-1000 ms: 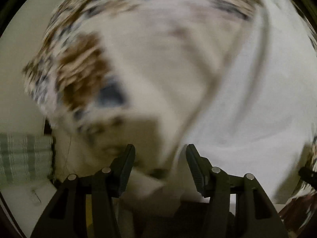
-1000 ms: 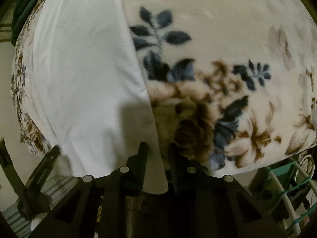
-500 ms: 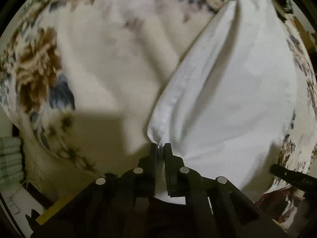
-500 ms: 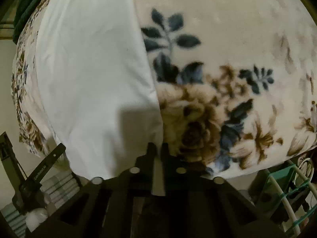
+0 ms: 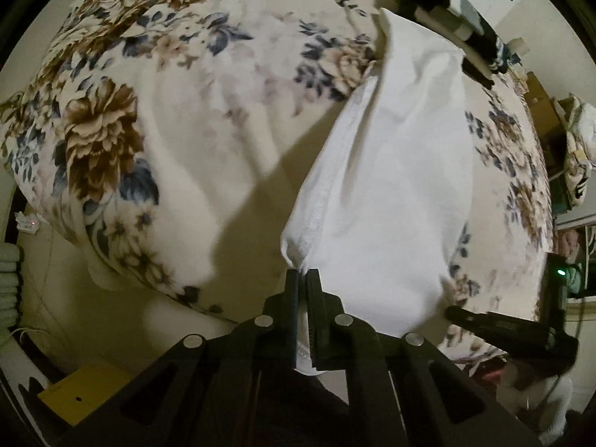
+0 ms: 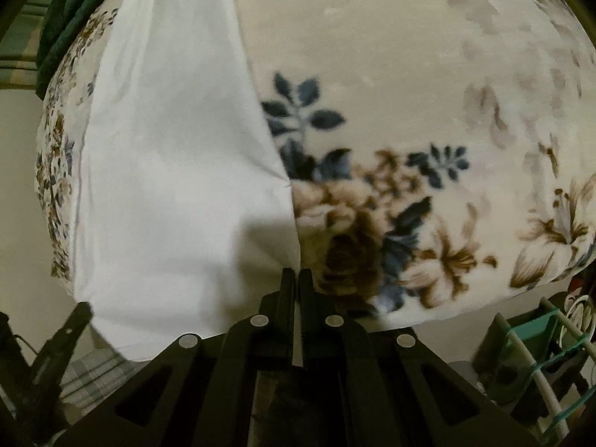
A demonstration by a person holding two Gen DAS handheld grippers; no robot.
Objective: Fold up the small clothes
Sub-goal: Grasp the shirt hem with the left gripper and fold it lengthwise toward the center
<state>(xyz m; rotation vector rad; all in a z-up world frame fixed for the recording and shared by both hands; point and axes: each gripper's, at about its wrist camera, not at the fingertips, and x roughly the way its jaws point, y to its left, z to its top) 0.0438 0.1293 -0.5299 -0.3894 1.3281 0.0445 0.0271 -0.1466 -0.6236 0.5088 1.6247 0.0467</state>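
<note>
A small white garment (image 5: 391, 186) lies spread on a floral blanket (image 5: 178, 119) over a bed. My left gripper (image 5: 302, 273) is shut on the garment's near left corner, and the hemmed edge rises from the blanket toward it. In the right wrist view the same white garment (image 6: 167, 171) fills the left half, on the floral blanket (image 6: 428, 111). My right gripper (image 6: 296, 273) is shut on its near right corner, with a strip of white cloth showing between the fingers. The other gripper shows as a dark bar at the right edge (image 5: 514, 331) and at the lower left (image 6: 59, 339).
Dark and white folded clothes (image 5: 458, 26) lie at the far end of the bed. A green heap of cloth (image 6: 70, 11) sits at the top left. A yellow box (image 5: 80, 391) and striped fabric (image 5: 9, 279) lie below the bed's edge; a wire rack (image 6: 551, 354) stands lower right.
Both grippers went from open to shut on the garment's near corners. The left one then rose, lifting its corner off the blanket; the right one rose slightly.
</note>
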